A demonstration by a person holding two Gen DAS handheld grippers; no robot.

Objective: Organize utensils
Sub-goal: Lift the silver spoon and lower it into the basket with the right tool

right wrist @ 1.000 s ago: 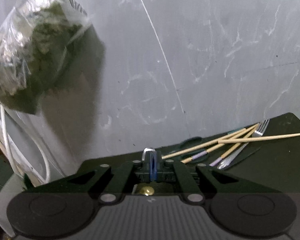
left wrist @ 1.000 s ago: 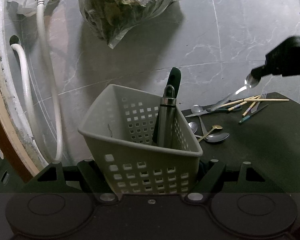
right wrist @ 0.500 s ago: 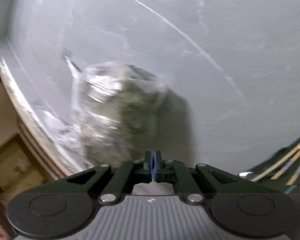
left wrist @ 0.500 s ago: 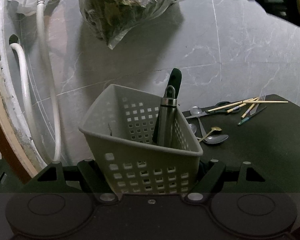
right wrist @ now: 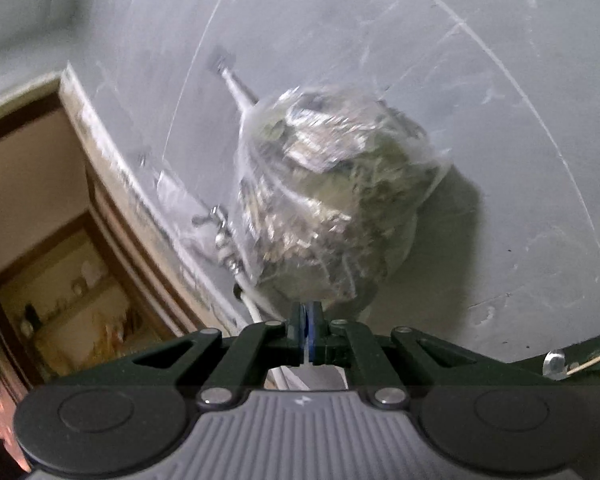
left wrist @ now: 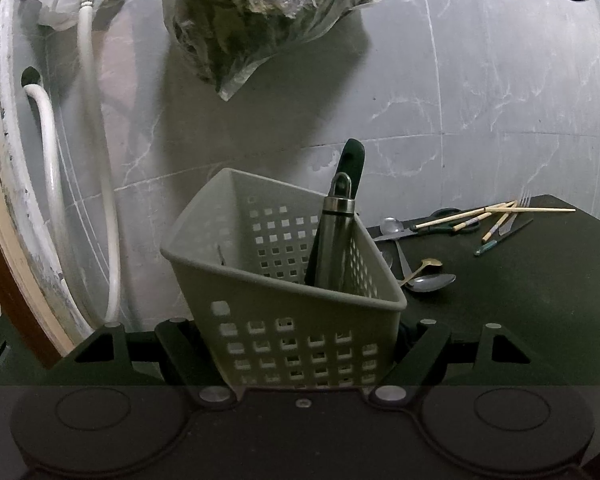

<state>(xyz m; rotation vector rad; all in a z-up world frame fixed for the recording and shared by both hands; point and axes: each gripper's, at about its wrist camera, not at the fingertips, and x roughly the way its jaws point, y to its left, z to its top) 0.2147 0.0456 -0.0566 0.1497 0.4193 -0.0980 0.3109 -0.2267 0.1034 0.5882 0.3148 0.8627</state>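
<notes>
Right gripper [right wrist: 308, 332]: pinched nearly shut on thin silver metal utensil [right wrist: 309, 354], only an edge-on sliver showing btwn pads. Lifted off black table [left wrist: 540, 300] since a sec ago, now up high by the wall, so prob. one piece picked & headed for basket. Long axis likely hanging downward; can't confirm. Left gripper [left wrist: 302, 330]: clamped on grey perforated plastic basket [left wrist: 260, 268], w/ steel-handled tool [left wrist: 336, 240] leaning inside, handle up.

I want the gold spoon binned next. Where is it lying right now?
In the left wrist view, the gold spoon lies on the dark table, right of the basket, against the large silver spoon.
</notes>
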